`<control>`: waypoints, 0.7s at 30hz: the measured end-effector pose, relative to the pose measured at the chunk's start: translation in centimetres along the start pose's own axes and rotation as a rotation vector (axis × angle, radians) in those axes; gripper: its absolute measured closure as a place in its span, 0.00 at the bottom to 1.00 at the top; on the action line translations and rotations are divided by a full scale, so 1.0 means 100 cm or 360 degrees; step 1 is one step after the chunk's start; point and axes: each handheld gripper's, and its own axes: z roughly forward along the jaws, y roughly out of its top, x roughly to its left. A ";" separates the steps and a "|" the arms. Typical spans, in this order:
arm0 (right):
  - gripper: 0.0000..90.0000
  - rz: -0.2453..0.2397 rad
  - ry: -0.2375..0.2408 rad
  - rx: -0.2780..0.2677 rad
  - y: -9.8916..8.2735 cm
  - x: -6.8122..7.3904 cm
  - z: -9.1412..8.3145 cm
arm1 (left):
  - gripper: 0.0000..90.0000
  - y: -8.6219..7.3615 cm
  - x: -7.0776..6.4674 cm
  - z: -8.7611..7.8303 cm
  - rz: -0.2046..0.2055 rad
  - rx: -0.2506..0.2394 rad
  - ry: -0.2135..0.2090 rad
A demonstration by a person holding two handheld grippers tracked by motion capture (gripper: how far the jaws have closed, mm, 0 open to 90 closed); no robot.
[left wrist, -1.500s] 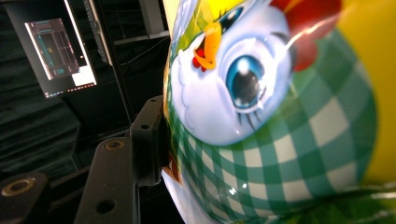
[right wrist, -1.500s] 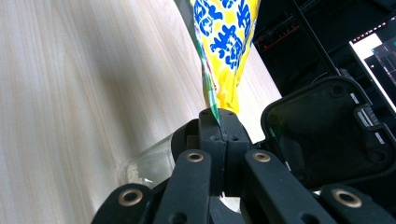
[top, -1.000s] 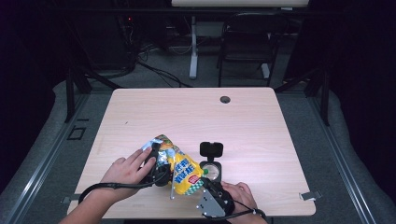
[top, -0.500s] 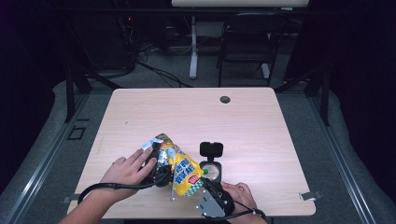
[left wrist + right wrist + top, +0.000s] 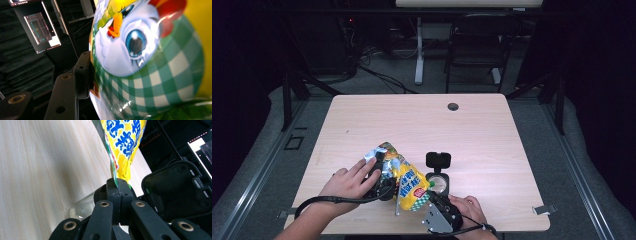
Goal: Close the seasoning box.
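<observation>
A yellow snack bag (image 5: 409, 185) with blue lettering hangs just above the table's front edge, held from both sides. My left gripper (image 5: 384, 176) clamps its silver-and-green upper part. In the left gripper view the left finger (image 5: 83, 72) presses on the bag's checked cartoon-chicken print (image 5: 150, 75), and the other finger is hidden behind the bag. My right gripper (image 5: 430, 198) comes up from the front edge. Its jaws (image 5: 119, 187) are shut on the bag's lower corner (image 5: 122, 150).
A small clear container (image 5: 439, 182) with a black flip lid (image 5: 438, 160) standing open sits just right of the bag, beside my right gripper. The wooden table (image 5: 422, 125) has a cable hole (image 5: 453, 106) near its far edge. Chair and desk legs stand beyond it.
</observation>
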 end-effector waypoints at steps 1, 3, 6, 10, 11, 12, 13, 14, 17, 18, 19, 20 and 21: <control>1.00 0.0000 0.0000 0.0000 0.000 0.000 0.000 | 0.59 0.000 0.000 0.000 0.0004 -0.0001 0.0002; 1.00 0.0009 0.0001 -0.0010 0.000 0.000 0.000 | 0.59 0.000 0.000 0.000 0.0008 0.0000 0.0003; 1.00 0.0009 0.0002 -0.0007 0.000 0.000 0.000 | 0.59 0.001 0.001 -0.001 0.0018 0.0000 0.0008; 1.00 0.0001 -0.0006 0.0000 0.000 0.000 0.000 | 0.59 0.001 0.002 -0.001 0.0033 0.0001 0.0011; 1.00 0.0001 -0.0006 0.0000 0.000 0.000 0.000 | 0.59 0.001 0.002 -0.001 0.0035 0.0000 0.0013; 1.00 0.0001 -0.0006 -0.0001 0.000 0.000 0.000 | 0.59 0.001 0.002 -0.001 0.0039 0.0001 0.0013; 1.00 0.0001 -0.0007 -0.0001 0.000 0.001 0.000 | 0.59 0.001 0.003 -0.001 0.0043 0.0003 0.0014; 1.00 -0.0002 -0.0008 0.0002 0.000 0.001 0.000 | 0.59 0.002 0.003 -0.001 0.0049 0.0005 0.0016; 1.00 -0.0004 -0.0008 0.0002 0.000 0.001 0.000 | 0.59 0.002 0.003 -0.002 0.0056 0.0008 0.0019; 1.00 -0.0004 -0.0006 0.0003 0.000 0.001 0.000 | 0.59 0.002 0.003 -0.002 0.0060 0.0009 0.0017; 1.00 -0.0003 -0.0007 0.0001 0.000 0.001 0.000 | 0.59 0.002 0.003 -0.002 0.0065 0.0010 0.0018; 1.00 -0.0004 -0.0007 0.0000 0.000 0.001 0.000 | 0.59 0.002 0.003 -0.002 0.0064 0.0009 0.0019; 1.00 -0.0003 -0.0007 0.0000 0.000 0.001 0.000 | 0.59 0.002 0.003 -0.002 0.0070 0.0011 0.0020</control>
